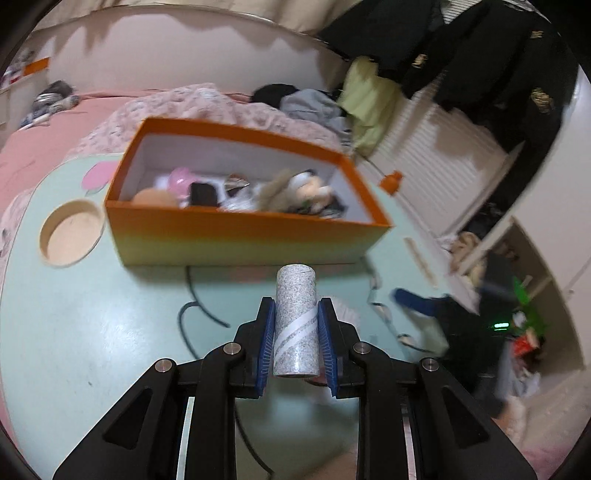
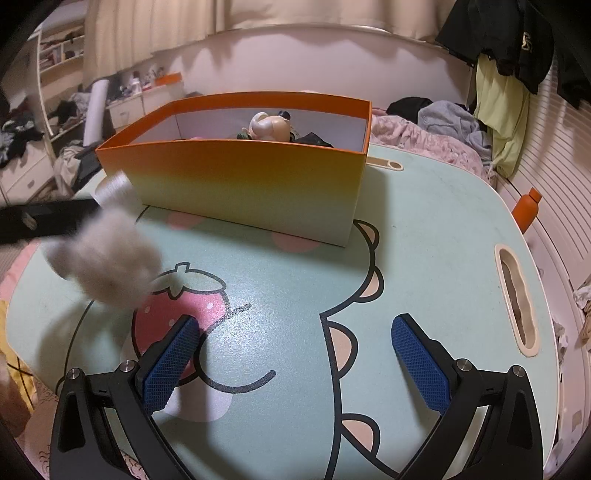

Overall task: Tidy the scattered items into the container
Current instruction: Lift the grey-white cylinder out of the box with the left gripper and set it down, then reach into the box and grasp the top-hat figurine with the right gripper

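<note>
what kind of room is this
Most likely a lived-in bedroom: a bed with a pink blanket and loose clothes lies behind the small cartoon-print table, dark jackets hang by the wall, and curtains hang above.

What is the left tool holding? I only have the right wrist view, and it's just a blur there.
Observer: The left tool is shut on a silver glitter tube, clamped between its blue pads.
Operator: Is it over the box?
Observer: No. The tube's far end stops short of the orange box, above the green table.
Operator: What's deeper in the box?
Observer: A pink item and a black item lie near its left end.
</note>
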Available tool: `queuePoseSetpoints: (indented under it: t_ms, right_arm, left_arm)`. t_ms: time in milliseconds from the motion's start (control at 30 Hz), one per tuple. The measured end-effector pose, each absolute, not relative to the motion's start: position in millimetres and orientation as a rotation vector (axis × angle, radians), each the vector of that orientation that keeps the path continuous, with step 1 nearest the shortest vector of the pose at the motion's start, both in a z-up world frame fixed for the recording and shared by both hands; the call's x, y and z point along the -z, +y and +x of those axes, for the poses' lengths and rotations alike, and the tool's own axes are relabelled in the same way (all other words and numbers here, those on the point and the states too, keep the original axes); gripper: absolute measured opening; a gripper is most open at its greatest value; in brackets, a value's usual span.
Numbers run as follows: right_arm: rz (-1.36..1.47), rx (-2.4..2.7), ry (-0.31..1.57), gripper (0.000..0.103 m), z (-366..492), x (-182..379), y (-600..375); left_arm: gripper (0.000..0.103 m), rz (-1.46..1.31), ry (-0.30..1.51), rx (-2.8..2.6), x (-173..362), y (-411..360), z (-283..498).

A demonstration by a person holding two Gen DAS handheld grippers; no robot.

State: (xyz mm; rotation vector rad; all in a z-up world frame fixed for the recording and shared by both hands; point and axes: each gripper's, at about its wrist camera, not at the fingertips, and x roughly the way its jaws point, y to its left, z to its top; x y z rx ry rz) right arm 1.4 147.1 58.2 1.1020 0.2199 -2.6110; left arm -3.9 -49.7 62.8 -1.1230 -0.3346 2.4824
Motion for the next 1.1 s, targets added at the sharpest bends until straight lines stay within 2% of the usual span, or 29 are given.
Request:
queuePoseSetpoints:
  t_ms: [200,500,567,633,800,1100]
  right_arm:
    - [1.102,2.609,0.221,0.103,1.6,-58.4,148.0]
    - [1.099,2.608,0.221,0.103,0.3,-60.1,148.7]
    - [1.100,2.607,0.220,0.103,0.4,-60.3,148.7]
    - [1.099,2.607,0.221,0.103,0.4,-60.4,149.0]
    - [1.071,2.621,0.181,0.103,1.9,-65.5,152.3]
    - [0.804,2.652,-0.005,0.103,16.4,-109.9,168.7]
  left_arm:
    - [0.025,-1.108,-0.286,-2.598,-27.5,-44.4,-15.5]
    - [0.025,-1.062,-0.301,-2.592,-23.4,-49.8,-12.2]
    - [0.028,-1.058,-0.309,-2.585,-22.2,-51.5,-8.6]
    - [0.036,-1.050,-0.314,-2.574,-22.7,-53.7,-7.8]
    - [0.051,-1.037,-0.335,-2.575,-24.0,-55.7,-6.9]
    - [0.051,-0.965,-0.406,-2.567,-27.8,-59.3,-1.3]
